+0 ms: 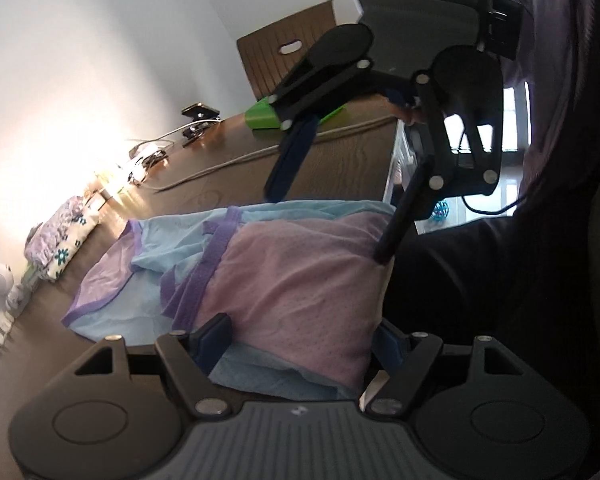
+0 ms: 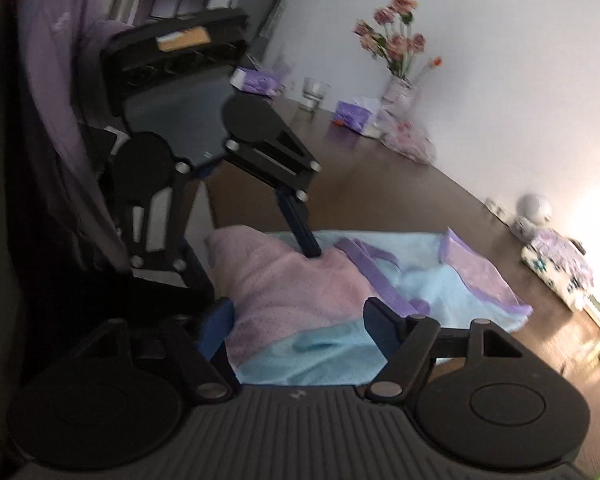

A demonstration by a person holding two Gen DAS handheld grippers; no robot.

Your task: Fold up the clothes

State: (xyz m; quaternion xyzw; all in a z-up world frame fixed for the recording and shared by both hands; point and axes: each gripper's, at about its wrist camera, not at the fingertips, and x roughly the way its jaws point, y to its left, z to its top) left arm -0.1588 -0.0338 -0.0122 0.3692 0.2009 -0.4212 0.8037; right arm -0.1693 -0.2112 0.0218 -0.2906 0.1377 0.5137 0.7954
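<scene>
A pink, light-blue and purple-trimmed garment lies spread on the brown wooden table, its pink part bunched up at the table edge nearest the person. The left gripper has its fingers spread wide to either side of that pink bunch, the cloth filling the gap between them. The right gripper is spread wide as well, straddling the pink and blue folds from the opposite side of the garment. One finger of the right gripper presses down into the pink cloth. Beyond the garment, toward the wall, sits a folded floral cloth. Farther along the table from the garment stands a vase of flowers.
</scene>
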